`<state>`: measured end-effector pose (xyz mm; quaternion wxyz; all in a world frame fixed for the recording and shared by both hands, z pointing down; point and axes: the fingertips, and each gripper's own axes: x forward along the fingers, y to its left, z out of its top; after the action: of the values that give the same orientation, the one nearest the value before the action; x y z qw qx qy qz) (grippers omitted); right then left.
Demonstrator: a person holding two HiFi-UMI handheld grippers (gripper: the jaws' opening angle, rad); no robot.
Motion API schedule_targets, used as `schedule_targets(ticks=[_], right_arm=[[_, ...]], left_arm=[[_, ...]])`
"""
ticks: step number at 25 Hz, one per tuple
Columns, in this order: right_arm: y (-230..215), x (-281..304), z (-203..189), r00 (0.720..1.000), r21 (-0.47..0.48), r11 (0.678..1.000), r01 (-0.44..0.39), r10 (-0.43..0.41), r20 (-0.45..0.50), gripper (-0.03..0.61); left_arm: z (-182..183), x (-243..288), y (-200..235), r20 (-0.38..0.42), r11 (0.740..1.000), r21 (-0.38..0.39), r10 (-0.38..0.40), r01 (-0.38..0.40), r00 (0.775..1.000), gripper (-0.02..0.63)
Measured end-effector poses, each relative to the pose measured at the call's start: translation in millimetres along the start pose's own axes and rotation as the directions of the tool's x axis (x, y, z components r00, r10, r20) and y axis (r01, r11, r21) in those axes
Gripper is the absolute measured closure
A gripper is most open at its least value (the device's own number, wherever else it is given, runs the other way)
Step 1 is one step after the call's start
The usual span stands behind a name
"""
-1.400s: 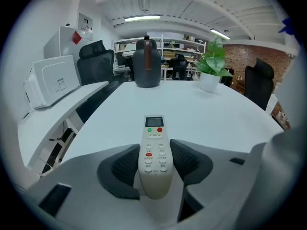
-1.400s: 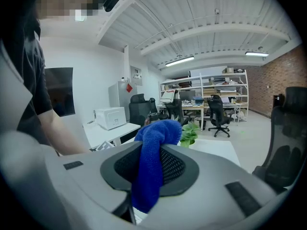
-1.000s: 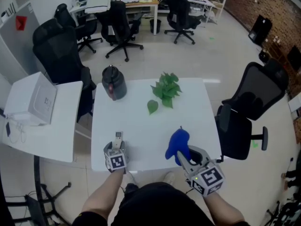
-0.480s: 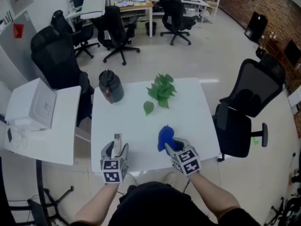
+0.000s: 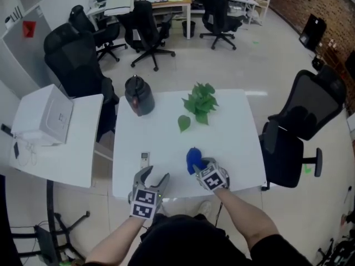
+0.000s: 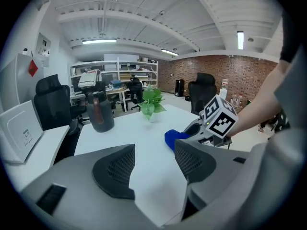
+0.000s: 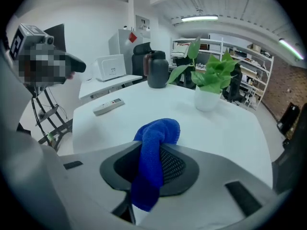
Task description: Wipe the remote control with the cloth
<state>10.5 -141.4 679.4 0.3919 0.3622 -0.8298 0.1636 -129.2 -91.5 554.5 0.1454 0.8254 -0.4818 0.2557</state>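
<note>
At the white office table [image 5: 233, 126], left tongs [image 5: 153, 175] gape empty, right tongs [image 5: 199, 167] clamp blue cloth [image 5: 192, 158].

My left gripper [image 5: 154, 176] and right gripper [image 5: 199, 167] are grey, with black meshed pads [image 6: 115, 169]. Each carries a black-and-white marker cube [image 5: 144, 203]. My shirt [image 5: 177, 240] is black.

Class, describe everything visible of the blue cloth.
The blue cloth looks like soft terry fabric, crumpled into a bunch. The right gripper is shut on it: one fold runs between the jaws, a tail hangs below them, and the rounded bunch sticks out in front. It is low over the white table near the front edge; whether it touches the top cannot be told. The remote control lies apart from it.
</note>
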Motion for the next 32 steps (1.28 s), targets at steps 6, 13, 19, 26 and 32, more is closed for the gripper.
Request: schedule_targets(ticks=[6, 13, 19, 26, 32], right_arm=[[2, 16, -9, 0.999, -0.003, 1.000, -0.024, 0.024, -0.048, 0.466], [-13, 1, -10, 1.000, 0.032, 0.999, 0.019, -0.018, -0.008, 0.397], [-11, -70, 47, 0.975, 0.077, 0.997, 0.015, -0.032, 0.219, 0.397], [35, -147, 124, 0.895, 0.053, 0.996, -0.068, 0.038, 0.445, 0.437], [63, -181, 152, 0.842, 0.031, 0.993, -0.112, 0.078, 0.534, 0.503]], left_arm=[[-5, 7, -12, -0.027, 0.999, -0.002, -0.048, 0.048, 0.999, 0.351], [-6, 12, -17, -0.032, 0.997, 0.016, -0.071, 0.072, 0.997, 0.351], [17, 7, -16, 0.025, 0.993, 0.063, -0.098, 0.097, 0.995, 0.354], [78, -24, -22, 0.155, 0.962, 0.239, -0.171, 0.131, 0.973, 0.392], [102, -46, -33, 0.219, 0.945, 0.288, -0.226, 0.159, 0.949, 0.494]])
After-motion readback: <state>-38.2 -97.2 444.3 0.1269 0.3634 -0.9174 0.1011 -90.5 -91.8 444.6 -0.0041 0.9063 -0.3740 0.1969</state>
